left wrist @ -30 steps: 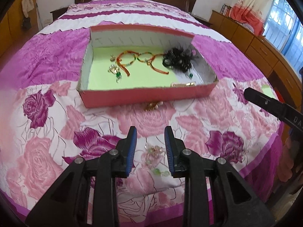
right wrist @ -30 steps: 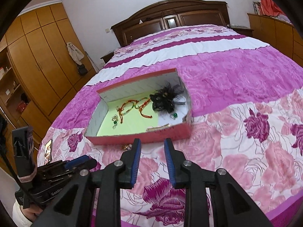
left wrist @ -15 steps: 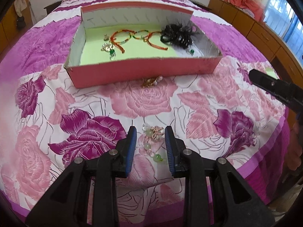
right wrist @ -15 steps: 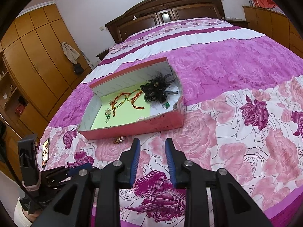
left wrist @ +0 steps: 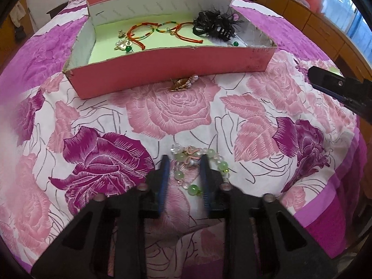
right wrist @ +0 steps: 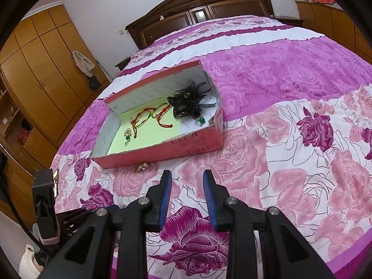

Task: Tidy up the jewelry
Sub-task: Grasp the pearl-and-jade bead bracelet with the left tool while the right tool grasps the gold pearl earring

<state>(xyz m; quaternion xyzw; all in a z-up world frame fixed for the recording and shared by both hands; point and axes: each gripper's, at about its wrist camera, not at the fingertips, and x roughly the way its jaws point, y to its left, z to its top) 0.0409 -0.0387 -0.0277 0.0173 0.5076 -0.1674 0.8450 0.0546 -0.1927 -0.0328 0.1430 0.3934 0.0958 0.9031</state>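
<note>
A green and clear bead bracelet (left wrist: 197, 165) lies on the floral bedspread. My left gripper (left wrist: 184, 160) is open, low over it, with a finger on each side of the beads. A pink cardboard box (left wrist: 172, 69) (right wrist: 162, 147) holds orange bangles (left wrist: 148, 29) (right wrist: 148, 118), a black feather clip (left wrist: 216, 24) (right wrist: 188, 103) and small green-stone pieces (left wrist: 124, 46). A gold and pearl earring (left wrist: 183, 83) (right wrist: 141, 167) lies on the bedspread just in front of the box. My right gripper (right wrist: 187, 179) is open and empty, above the bedspread short of the box.
The bedspread's front edge (left wrist: 325, 209) drops off close behind the left gripper. The right gripper's finger (left wrist: 337, 86) shows at the right of the left wrist view. Wooden wardrobes (right wrist: 41, 65) and a headboard (right wrist: 204, 9) stand around the bed.
My left gripper has moved forward and down until its open fingers straddle the bead bracelet. My right gripper has drifted slightly closer to the box.
</note>
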